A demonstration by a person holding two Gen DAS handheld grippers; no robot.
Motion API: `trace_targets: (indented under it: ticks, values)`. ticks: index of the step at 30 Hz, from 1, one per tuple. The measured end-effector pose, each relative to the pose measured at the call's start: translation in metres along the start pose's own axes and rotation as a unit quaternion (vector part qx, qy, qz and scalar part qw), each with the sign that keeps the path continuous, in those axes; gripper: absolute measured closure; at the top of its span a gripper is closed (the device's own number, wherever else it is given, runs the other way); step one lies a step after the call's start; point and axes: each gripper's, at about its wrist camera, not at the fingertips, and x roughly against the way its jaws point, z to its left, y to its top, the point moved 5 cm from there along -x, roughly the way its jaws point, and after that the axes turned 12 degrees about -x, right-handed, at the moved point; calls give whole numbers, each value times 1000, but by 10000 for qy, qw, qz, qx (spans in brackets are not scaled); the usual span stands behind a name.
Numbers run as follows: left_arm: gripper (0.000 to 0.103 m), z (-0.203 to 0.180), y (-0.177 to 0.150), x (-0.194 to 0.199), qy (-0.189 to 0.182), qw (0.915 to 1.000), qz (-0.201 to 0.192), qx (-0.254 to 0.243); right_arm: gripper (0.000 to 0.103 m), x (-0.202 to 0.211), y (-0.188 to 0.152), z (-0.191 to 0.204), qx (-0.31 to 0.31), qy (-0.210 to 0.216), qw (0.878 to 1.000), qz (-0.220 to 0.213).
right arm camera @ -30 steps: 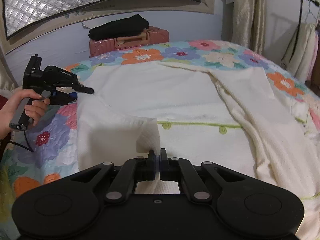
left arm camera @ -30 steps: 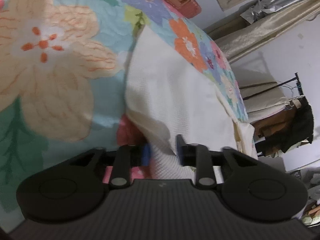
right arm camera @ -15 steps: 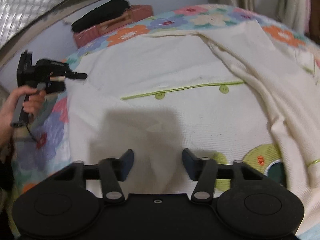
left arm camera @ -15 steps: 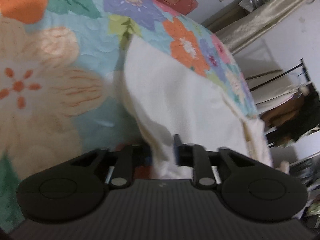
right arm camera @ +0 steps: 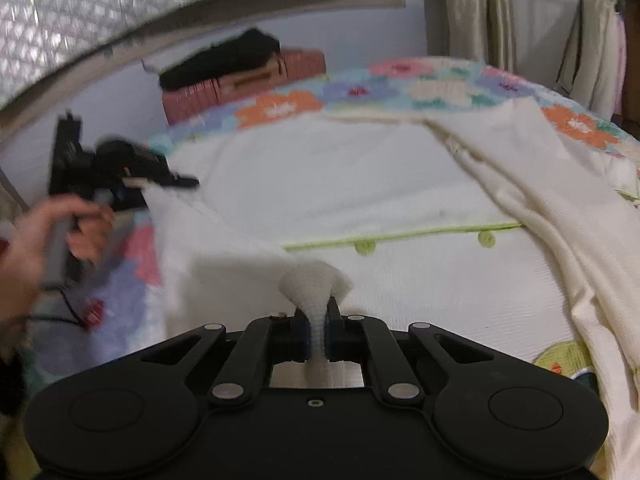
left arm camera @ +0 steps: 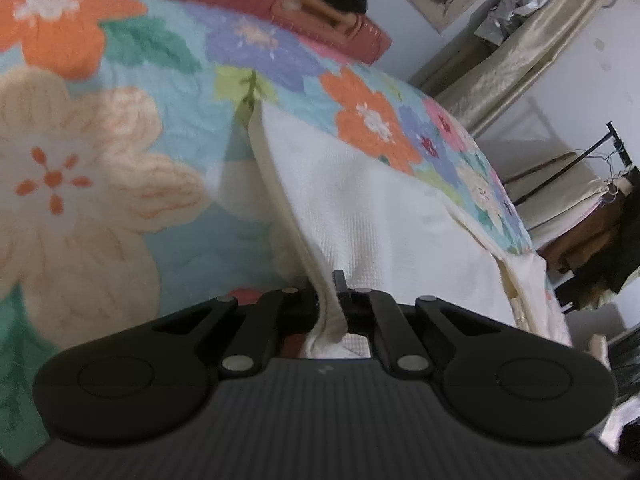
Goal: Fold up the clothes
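Note:
A cream waffle-knit garment [right arm camera: 360, 184] with a green button placket [right arm camera: 400, 236] lies spread on a floral quilt [left arm camera: 100, 160]. My left gripper [left arm camera: 327, 300] is shut on the garment's edge [left arm camera: 288, 208], which runs up between its jaws. It also shows in the right wrist view [right arm camera: 176, 182], held by a hand at the garment's left side. My right gripper [right arm camera: 317, 330] is shut on a pinched-up fold of the same cloth [right arm camera: 316, 284] near the front. A sleeve [right arm camera: 560, 216] lies folded across the right side.
A red suitcase [right arm camera: 248, 80] with a black item on top stands behind the bed. Curtains [right arm camera: 472, 12] and hanging clothes [left arm camera: 608, 240] are to the right. A quilted silver panel [right arm camera: 100, 8] covers the window.
Both grippers closed on the cloth: the left was open around the garment's edge, the right opened half a second ago and now pinches a raised fold. The left gripper's view shifted up.

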Motion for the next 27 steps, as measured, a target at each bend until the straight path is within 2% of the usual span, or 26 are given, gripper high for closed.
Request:
trace_targets:
  ticks: [6,10,13,16,18,22,27]
  values:
    - [100,-16,7,8,-73,9996,-63,-281,95,25,-4,-10,-49,0,9998,-207]
    - [100,-26,5,19,-224,9989,-296,-291,96,26,-7,-27,-249,39,9995,-215]
    - [100,-30,0,16,-123,9991,-258,-309,96,24,-9,-36,-469,200,9984,-259]
    - [100,-41,-3,11,-134,9988,-199,-423,97,25,-11,-39,-362,323,9984,-304]
    - [100,-52,0,8,-158,9981,-207,-554,98,31,-7,-53,-343,240,9982,-432]
    - [100,-89,20,-6,-308,9961,-210,-803,98,43,1,-82,-324,43,9970,-704]
    - [100,-176,53,-43,-437,9893,-146,-1386,98,58,12,-119,-300,-203,9939,-1043]
